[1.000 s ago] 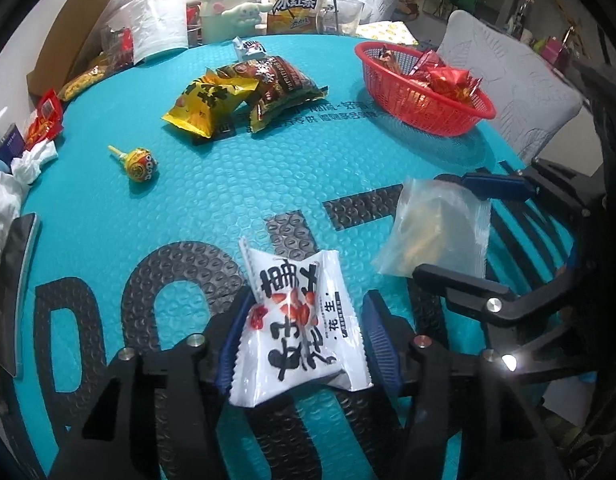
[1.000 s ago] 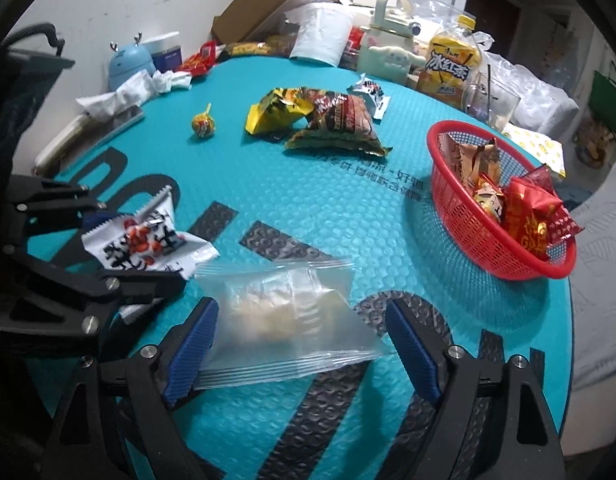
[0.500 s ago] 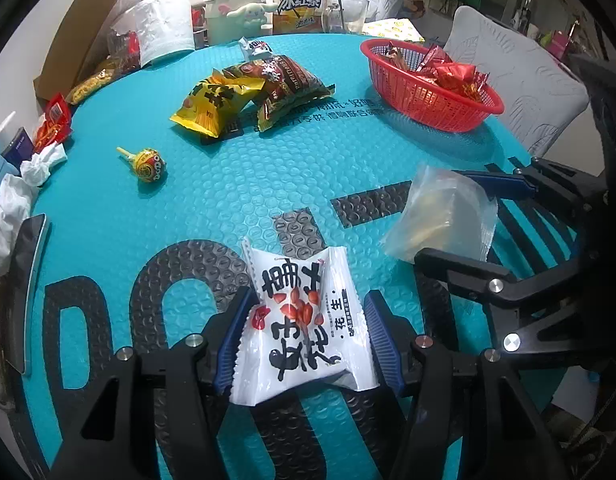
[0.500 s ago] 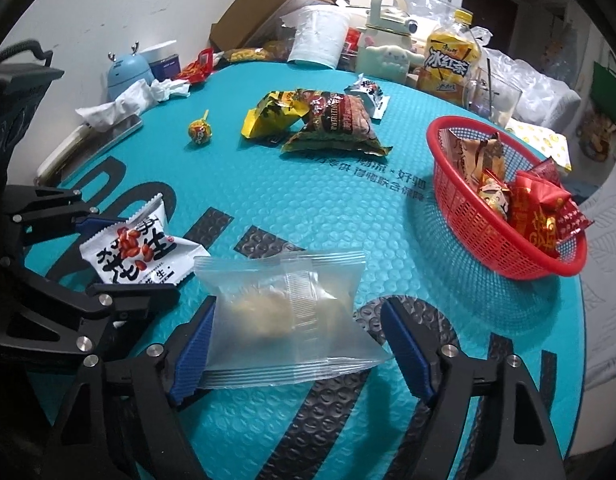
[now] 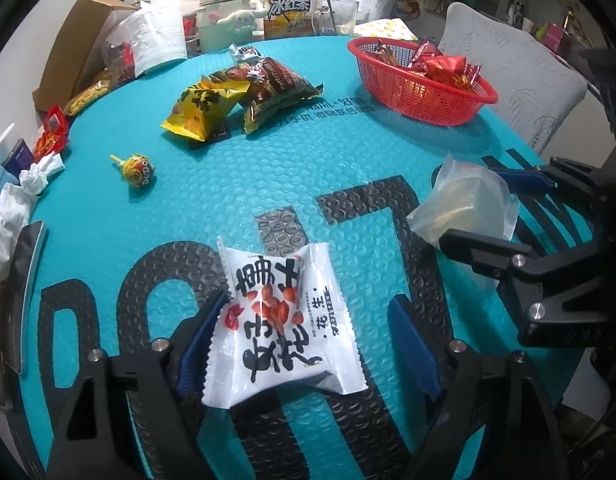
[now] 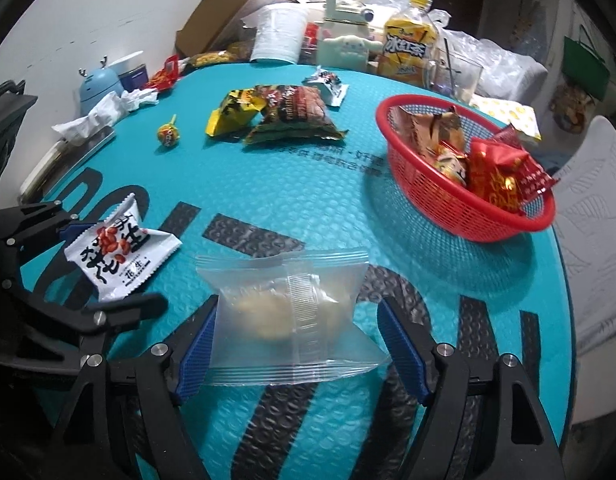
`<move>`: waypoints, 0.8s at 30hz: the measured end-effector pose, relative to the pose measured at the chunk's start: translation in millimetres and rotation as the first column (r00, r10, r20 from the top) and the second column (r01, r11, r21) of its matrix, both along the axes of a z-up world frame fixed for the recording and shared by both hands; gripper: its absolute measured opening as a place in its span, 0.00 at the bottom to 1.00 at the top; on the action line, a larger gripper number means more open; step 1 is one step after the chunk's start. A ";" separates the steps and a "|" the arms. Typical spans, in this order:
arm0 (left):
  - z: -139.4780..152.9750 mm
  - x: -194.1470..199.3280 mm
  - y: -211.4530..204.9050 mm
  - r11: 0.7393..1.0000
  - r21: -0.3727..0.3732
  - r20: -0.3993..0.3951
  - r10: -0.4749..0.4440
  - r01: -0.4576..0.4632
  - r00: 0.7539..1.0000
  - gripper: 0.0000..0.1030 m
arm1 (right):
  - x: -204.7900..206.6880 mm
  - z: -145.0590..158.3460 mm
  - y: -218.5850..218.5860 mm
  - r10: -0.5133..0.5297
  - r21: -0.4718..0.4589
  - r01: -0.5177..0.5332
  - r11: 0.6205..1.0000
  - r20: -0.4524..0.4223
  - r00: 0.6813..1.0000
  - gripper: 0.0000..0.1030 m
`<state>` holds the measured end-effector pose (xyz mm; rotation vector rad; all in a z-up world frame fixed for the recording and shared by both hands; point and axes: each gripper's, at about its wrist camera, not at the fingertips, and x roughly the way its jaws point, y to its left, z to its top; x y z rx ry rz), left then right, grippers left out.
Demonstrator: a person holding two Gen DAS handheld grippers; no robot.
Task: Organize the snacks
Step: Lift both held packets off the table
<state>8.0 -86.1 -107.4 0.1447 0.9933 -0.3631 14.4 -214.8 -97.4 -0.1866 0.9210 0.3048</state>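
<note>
Holding both grippers low over the teal bubble mat (image 5: 268,168), you have one snack between each pair of jaws. Your left gripper (image 5: 308,332) is opening: the white peanut packet (image 5: 284,320) lies between its blue pads, the left pad against the packet's edge, the right pad standing clear of it — no grip on it. Your right gripper (image 6: 298,344) straddles the clear packet (image 6: 288,316); the left pad touches the wrapper's edge, the right pad is just beside its flared corner, and the jaws are not pressing the packet in. Both packets rest on the mat, on the black lettering, near each other.

Further across the mat — well apart from both grippers — lie a yellow snack bag (image 5: 204,110) and a dark brown snack bag (image 5: 276,88), touching, with a small silver packet (image 5: 244,54) just behind them. A lollipop (image 5: 136,166) lies alone to their left. The red basket (image 6: 420,184) stands at the right side of the mat and already holds several wrapped snacks, red ones among them. Behind the mat stand an iced tea bottle (image 6: 408,52) and a cardboard box (image 6: 228,12).
</note>
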 end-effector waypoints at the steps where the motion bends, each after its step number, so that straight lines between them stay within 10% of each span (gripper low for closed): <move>1: 0.1 -0.2 1.2 1.000 -0.008 0.001 0.006 -0.006 1.000 0.79 | -0.3 0.0 -0.6 -0.003 0.004 0.003 1.000 -0.001 1.000 0.75; 5: 3.6 -3.3 8.0 0.999 -0.026 0.033 0.026 -0.025 0.999 0.44 | -0.9 -0.2 -0.8 -0.005 0.007 0.005 1.000 -0.001 1.000 0.75; 10: 10.5 -4.5 12.8 0.999 -0.050 0.055 0.012 -0.009 0.998 0.32 | -0.2 -0.3 0.2 0.000 0.014 0.000 1.000 0.000 1.000 0.75; 24: 18.6 -1.0 34.8 0.990 -0.136 0.019 0.050 -0.047 0.999 0.27 | -2.6 5.7 8.6 0.029 0.053 -0.030 0.998 0.021 0.999 0.57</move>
